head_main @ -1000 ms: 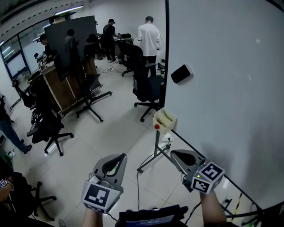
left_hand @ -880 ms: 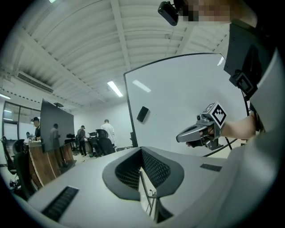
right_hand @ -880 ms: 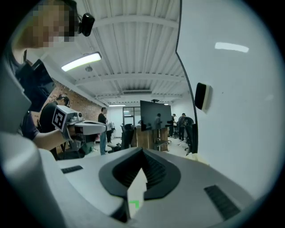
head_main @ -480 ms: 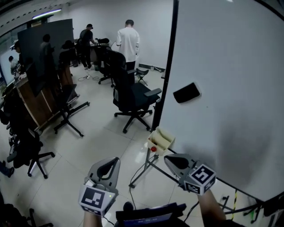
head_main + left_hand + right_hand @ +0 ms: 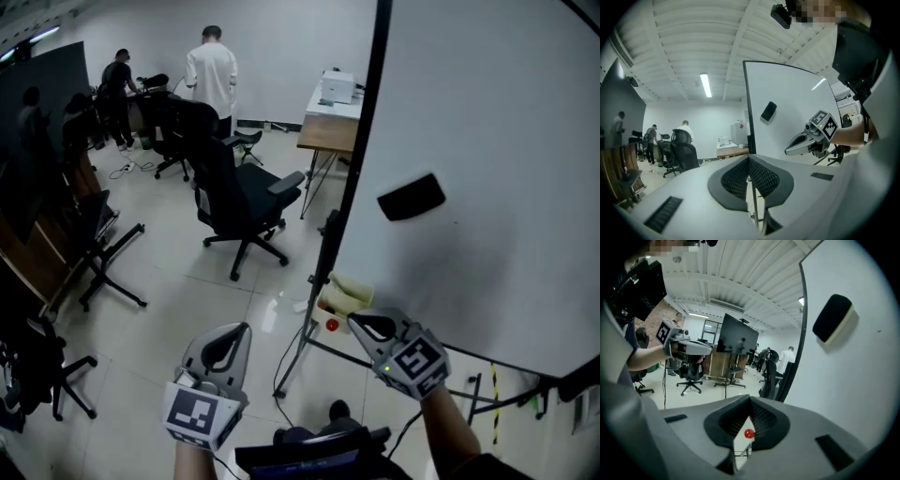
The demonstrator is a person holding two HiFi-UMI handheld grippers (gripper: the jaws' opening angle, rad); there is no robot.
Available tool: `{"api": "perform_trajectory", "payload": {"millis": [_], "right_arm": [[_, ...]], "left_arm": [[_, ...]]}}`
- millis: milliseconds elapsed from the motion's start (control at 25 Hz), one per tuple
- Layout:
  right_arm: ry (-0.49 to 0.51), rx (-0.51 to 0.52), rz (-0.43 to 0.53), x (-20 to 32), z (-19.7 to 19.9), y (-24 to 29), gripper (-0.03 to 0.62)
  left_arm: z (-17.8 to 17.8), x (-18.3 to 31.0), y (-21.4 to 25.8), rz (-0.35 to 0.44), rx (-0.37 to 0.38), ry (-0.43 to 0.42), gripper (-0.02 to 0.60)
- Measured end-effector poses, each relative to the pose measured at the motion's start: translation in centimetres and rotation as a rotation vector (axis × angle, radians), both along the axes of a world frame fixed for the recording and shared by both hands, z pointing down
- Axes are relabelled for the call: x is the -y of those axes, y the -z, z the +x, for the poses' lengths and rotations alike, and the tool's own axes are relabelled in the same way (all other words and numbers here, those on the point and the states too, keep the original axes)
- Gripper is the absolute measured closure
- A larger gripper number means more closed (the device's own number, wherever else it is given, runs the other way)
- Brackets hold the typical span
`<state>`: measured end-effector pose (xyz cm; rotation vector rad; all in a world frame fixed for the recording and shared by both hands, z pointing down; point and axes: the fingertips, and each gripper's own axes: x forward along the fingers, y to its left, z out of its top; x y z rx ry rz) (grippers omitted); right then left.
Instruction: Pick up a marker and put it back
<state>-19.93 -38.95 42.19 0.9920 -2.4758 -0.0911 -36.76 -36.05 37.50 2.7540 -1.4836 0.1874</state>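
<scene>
A cream marker holder [image 5: 349, 292] hangs at the lower left corner of the whiteboard [image 5: 487, 141]. A red marker cap [image 5: 331, 325] shows just below its front. My right gripper [image 5: 356, 322] is shut and empty, its tip a short way right of the red cap and not touching it. In the right gripper view the red cap [image 5: 749, 433] shows through the slot below the closed jaws, with the right gripper [image 5: 750, 402] aimed at it. My left gripper [image 5: 238, 330] is shut and empty, held lower left, away from the board.
A black eraser [image 5: 411, 197] sticks to the whiteboard above the holder. The board's metal stand legs [image 5: 298, 349] and a cable run across the tiled floor below. A black office chair [image 5: 234, 192] stands to the left. A wooden desk [image 5: 330, 131] and people stand far behind.
The view has swung right along the whiteboard. My right gripper has come nearer to the holder and the red cap. Both grippers have stayed shut and empty.
</scene>
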Motion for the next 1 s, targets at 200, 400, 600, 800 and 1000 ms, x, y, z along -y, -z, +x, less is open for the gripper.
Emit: {"api": "perform_trajectory", "payload": {"millis": [200,400,600,800,1000], "right_arm": [[-0.030,-0.042,-0.029,2.5,0.7,-1.6,0.576],[-0.015,-0.070,-0.035,6.3,0.6,-3.4,0.572],[-0.023,-0.045,-0.070,9.5,0.4,-5.0,0.499],[-0.039,-0.031,-0.081,11.4,0.1,-6.0,0.433],[-0.072,-0.088,-0.118,13.2,-0.4,-7.8,0.356]], "left_arm": [[0.2,1.5,-1.1,-0.028,-0.013,0.002,0.581],[0.2,4.4,-2.4,-0.049,-0.003,0.025,0.581],[0.8,7.1,-3.8,-0.083,0.015,0.036,0.581],[1.8,8.9,-4.7,-0.106,0.016,0.032,0.581],[1.6,9.6,-5.6,-0.132,-0.001,0.026,0.581]]}}
